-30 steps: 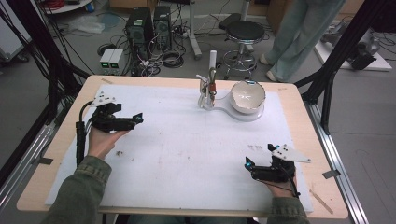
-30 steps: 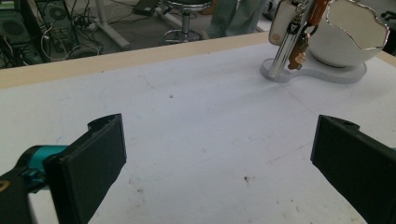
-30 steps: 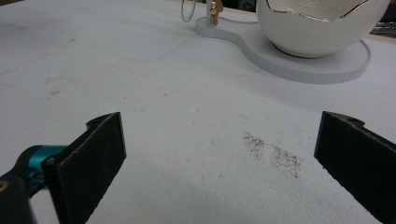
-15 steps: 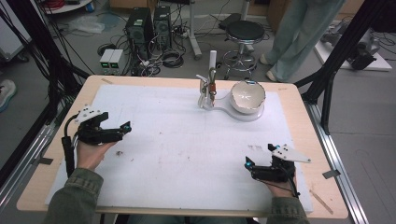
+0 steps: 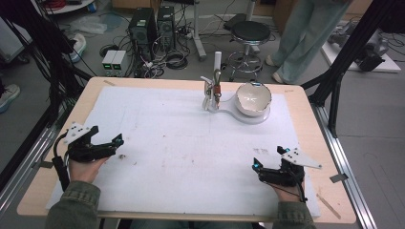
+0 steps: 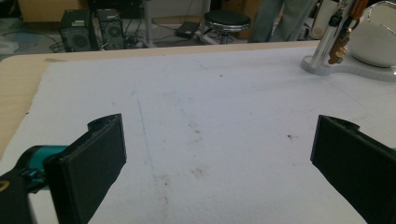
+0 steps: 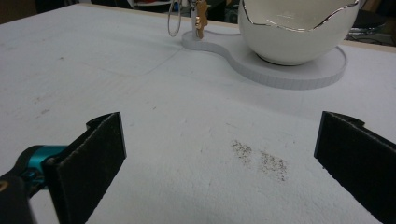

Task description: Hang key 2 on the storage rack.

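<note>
A glossy white egg-shaped ceramic bowl with a jagged silver rim [image 5: 254, 98] stands upright, open at the top, on the round end of a flat white figure-eight base [image 5: 239, 114]. A chrome post hung with keys [image 5: 213, 90] rises upright from the base's smaller end, just beside the bowl.

The desk [image 5: 305, 102] shows a pale, smooth wood edge around a matt white sheet [image 5: 181, 143] that looks slightly rough and fibrous, marked with faint stains and dark specks. On it, the bowl [image 7: 294, 32] is glossy white, like glazed ceramic with a shiny metallic rim, and sits on a matt white base [image 7: 299, 70] beside a polished metal post [image 6: 327, 39]. The pads [image 6: 93, 163] of the left tongs [image 6: 217, 168] and the right tongs [image 7: 219, 168] look like matt black, slightly grainy rubber or foam.
</note>
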`<state>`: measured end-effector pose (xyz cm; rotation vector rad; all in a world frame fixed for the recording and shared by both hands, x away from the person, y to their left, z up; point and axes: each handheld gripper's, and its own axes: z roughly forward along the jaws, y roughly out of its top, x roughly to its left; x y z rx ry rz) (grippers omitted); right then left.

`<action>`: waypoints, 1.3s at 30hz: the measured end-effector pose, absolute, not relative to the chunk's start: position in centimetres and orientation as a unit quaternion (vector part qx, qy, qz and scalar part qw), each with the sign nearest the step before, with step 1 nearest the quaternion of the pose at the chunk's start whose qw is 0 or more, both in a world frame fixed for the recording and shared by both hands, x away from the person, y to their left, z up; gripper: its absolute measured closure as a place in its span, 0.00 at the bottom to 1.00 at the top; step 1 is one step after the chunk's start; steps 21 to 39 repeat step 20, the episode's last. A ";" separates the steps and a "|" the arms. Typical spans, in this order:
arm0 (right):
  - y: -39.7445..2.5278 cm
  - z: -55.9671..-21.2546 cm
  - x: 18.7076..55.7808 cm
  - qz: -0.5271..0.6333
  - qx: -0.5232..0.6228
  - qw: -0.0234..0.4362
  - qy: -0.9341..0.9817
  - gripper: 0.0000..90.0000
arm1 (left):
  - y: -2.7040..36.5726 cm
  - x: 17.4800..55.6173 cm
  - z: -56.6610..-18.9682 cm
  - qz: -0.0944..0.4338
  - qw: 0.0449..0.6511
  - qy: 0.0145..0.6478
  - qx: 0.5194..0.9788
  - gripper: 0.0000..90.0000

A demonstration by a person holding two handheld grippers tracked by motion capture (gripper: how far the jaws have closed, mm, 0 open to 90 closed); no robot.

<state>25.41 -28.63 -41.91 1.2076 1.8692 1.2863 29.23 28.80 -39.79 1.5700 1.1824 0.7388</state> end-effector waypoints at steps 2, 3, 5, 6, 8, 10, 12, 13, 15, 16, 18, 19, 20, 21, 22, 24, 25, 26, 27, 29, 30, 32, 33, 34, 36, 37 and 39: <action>-28.7 -41.9 25.4 0.483 0.454 0.285 0.693 0.01 | 29.0 29.0 -40.0 0.309 0.498 0.492 0.644 0.04; -28.8 -41.9 25.3 0.484 0.455 0.287 0.690 0.01 | 29.2 28.8 -40.0 0.315 0.499 0.493 0.640 0.04; -28.9 -41.8 25.2 0.486 0.461 0.291 0.683 0.01 | 29.4 28.5 -39.9 0.322 0.502 0.495 0.632 0.04; -29.0 -41.8 25.1 0.489 0.462 0.294 0.679 0.01 | 29.5 28.4 -39.9 0.327 0.503 0.495 0.629 0.04; -29.1 -41.8 25.0 0.492 0.464 0.298 0.674 0.01 | 29.6 28.1 -40.0 0.336 0.504 0.499 0.621 0.04; -29.2 -41.8 25.0 0.492 0.467 0.300 0.670 0.01 | 29.8 27.8 -40.2 0.338 0.503 0.502 0.618 0.04; -29.3 -41.8 24.9 0.494 0.470 0.299 0.668 0.01 | 30.0 27.7 -40.2 0.339 0.503 0.503 0.616 0.04; -29.3 -41.9 24.9 0.494 0.471 0.299 0.667 0.01 | 30.1 27.6 -40.3 0.338 0.504 0.503 0.615 0.04; -29.4 -41.9 24.9 0.494 0.471 0.300 0.666 0.01 | 30.0 27.6 -40.4 0.338 0.503 0.503 0.616 0.04; -29.4 -41.9 24.9 0.494 0.471 0.300 0.666 0.01 | 29.9 27.5 -40.4 0.335 0.504 0.503 0.617 0.04; -29.4 -41.9 24.9 0.494 0.471 0.299 0.667 0.01 | 29.7 27.5 -40.5 0.335 0.504 0.498 0.620 0.04; -29.4 -41.9 24.9 0.494 0.470 0.299 0.668 0.01 | 29.6 27.5 -40.4 0.334 0.504 0.496 0.623 0.04; -29.4 -41.9 24.9 0.493 0.471 0.299 0.668 0.01 | 29.6 27.4 -40.4 0.334 0.505 0.494 0.624 0.04; -29.4 -41.9 24.9 0.493 0.471 0.299 0.668 0.01 | 29.6 27.4 -40.4 0.334 0.505 0.494 0.624 0.04; -29.4 -41.9 24.9 0.493 0.471 0.299 0.668 0.01 | 29.6 27.4 -40.4 0.334 0.505 0.494 0.624 0.04; -29.4 -41.9 24.9 0.493 0.471 0.299 0.668 0.01 | 29.6 27.4 -40.4 0.334 0.505 0.494 0.624 0.04; -29.4 -41.9 24.9 0.493 0.471 0.299 0.668 0.01 | 29.6 27.4 -40.4 0.334 0.505 0.494 0.624 0.04; -29.4 -41.9 24.9 0.493 0.471 0.299 0.668 0.01 | 29.6 27.4 -40.4 0.334 0.505 0.494 0.624 0.04; -29.4 -41.9 24.9 0.493 0.471 0.299 0.668 0.01 | 29.6 27.4 -40.4 0.334 0.505 0.494 0.624 0.04; -29.4 -41.9 24.9 0.493 0.471 0.299 0.668 0.01 | 29.6 27.4 -40.4 0.334 0.505 0.494 0.624 0.04; -29.4 -41.9 24.9 0.493 0.471 0.299 0.668 0.01 | 29.6 27.4 -40.4 0.334 0.505 0.494 0.624 0.04; -29.4 -41.9 24.9 0.493 0.471 0.299 0.668 0.01 | 29.6 27.4 -40.4 0.334 0.505 0.494 0.624 0.04; -29.4 -41.9 24.9 0.493 0.471 0.299 0.668 0.01 | 29.6 27.4 -40.4 0.334 0.505 0.494 0.624 0.04; -29.4 -41.9 24.9 0.493 0.471 0.299 0.668 0.01 | 29.6 27.4 -40.4 0.334 0.505 0.494 0.624 0.04; -29.4 -41.9 24.9 0.493 0.471 0.299 0.668 0.01 | 29.6 27.4 -40.4 0.334 0.505 0.494 0.624 0.04; -29.4 -41.9 24.9 0.493 0.471 0.299 0.668 0.01 | 29.6 27.4 -40.4 0.334 0.505 0.494 0.624 0.04; -29.4 -41.9 24.9 0.493 0.471 0.299 0.668 0.01 | 29.6 27.4 -40.4 0.334 0.505 0.494 0.624 0.04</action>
